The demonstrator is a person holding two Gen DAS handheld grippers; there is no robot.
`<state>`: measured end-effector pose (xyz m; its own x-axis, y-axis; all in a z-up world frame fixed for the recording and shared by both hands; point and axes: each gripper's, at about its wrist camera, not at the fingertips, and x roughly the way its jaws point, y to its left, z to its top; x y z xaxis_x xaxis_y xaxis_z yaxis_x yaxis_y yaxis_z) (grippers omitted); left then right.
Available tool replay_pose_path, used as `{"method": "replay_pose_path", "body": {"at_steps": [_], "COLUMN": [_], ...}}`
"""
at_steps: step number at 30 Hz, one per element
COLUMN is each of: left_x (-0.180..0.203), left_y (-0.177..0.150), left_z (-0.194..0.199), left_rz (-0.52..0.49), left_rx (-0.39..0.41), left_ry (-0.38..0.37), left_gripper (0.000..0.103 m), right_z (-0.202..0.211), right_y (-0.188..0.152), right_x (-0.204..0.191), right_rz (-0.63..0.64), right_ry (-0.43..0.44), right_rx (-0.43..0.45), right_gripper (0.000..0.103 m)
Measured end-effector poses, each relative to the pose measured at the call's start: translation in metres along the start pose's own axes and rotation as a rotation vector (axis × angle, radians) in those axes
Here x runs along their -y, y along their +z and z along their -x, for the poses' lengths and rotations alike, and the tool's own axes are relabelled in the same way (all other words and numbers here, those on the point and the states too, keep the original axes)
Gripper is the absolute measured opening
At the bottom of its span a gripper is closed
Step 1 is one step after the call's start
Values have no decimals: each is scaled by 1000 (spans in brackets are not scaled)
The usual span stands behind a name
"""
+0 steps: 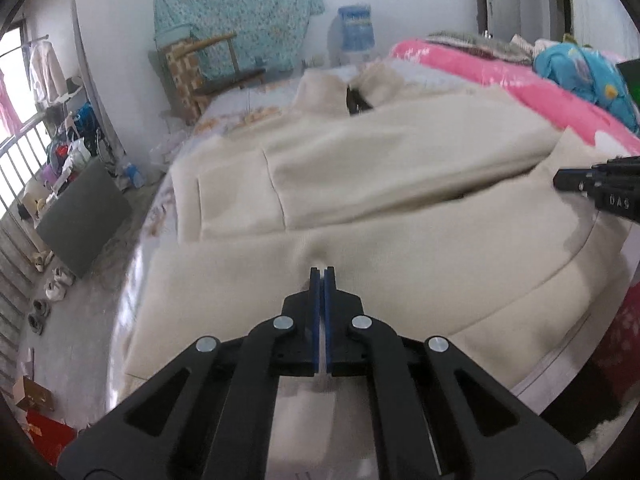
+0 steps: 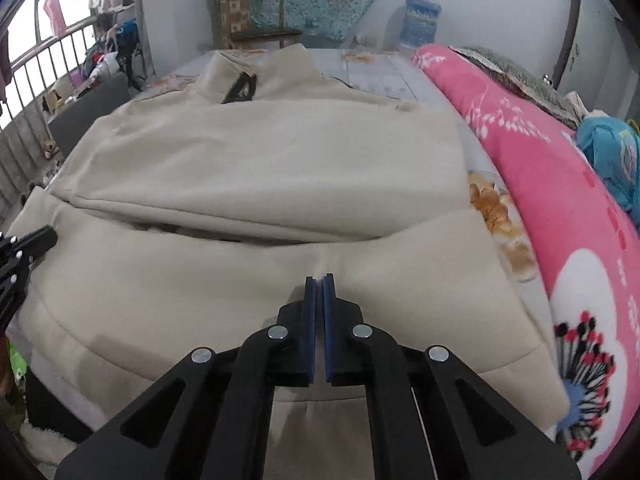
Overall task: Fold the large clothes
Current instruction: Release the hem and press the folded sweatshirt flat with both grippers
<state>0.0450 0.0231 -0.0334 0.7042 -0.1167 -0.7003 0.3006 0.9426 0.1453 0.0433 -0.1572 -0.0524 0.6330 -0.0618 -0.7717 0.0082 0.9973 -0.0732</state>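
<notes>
On bed [image 2: 380, 68]: cream garment [image 2: 260, 160] spread flat, collar at far end, upper part folded over lower. Left gripper [image 1: 322, 270] fingers pinched together on fabric near hem, small pucker at tips. Right gripper [image 2: 319, 278] fingers likewise clamped on same garment near hem. Pink quilt [image 2: 560, 200] alongside garment, on right.

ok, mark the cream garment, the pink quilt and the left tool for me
cream garment [image 2: 260, 160]: right wrist view, on the folded-over upper layer.
pink quilt [image 2: 552, 184]: right wrist view, on its pink top beside the garment.
left tool [image 1: 322, 274]: left wrist view, midway between the shut fingertips, pinching the garment's fabric.
</notes>
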Motion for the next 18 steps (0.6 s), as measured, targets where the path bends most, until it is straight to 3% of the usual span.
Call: {"method": "replay_pose_path", "body": {"at_steps": [12, 18], "left_x": [3, 6], "left_y": [-1, -4], "left_z": [-4, -3], "left_rz": [-1, -18], "left_rx": [7, 14], "left_ry": [21, 40], "left_gripper": [2, 2], "right_z": [-7, 27], "right_y": [6, 2], "right_x": [-1, 46], "right_rz": [-10, -124], "right_ry": [-38, 7], "right_rx": [54, 59], "right_gripper": [3, 5]}}
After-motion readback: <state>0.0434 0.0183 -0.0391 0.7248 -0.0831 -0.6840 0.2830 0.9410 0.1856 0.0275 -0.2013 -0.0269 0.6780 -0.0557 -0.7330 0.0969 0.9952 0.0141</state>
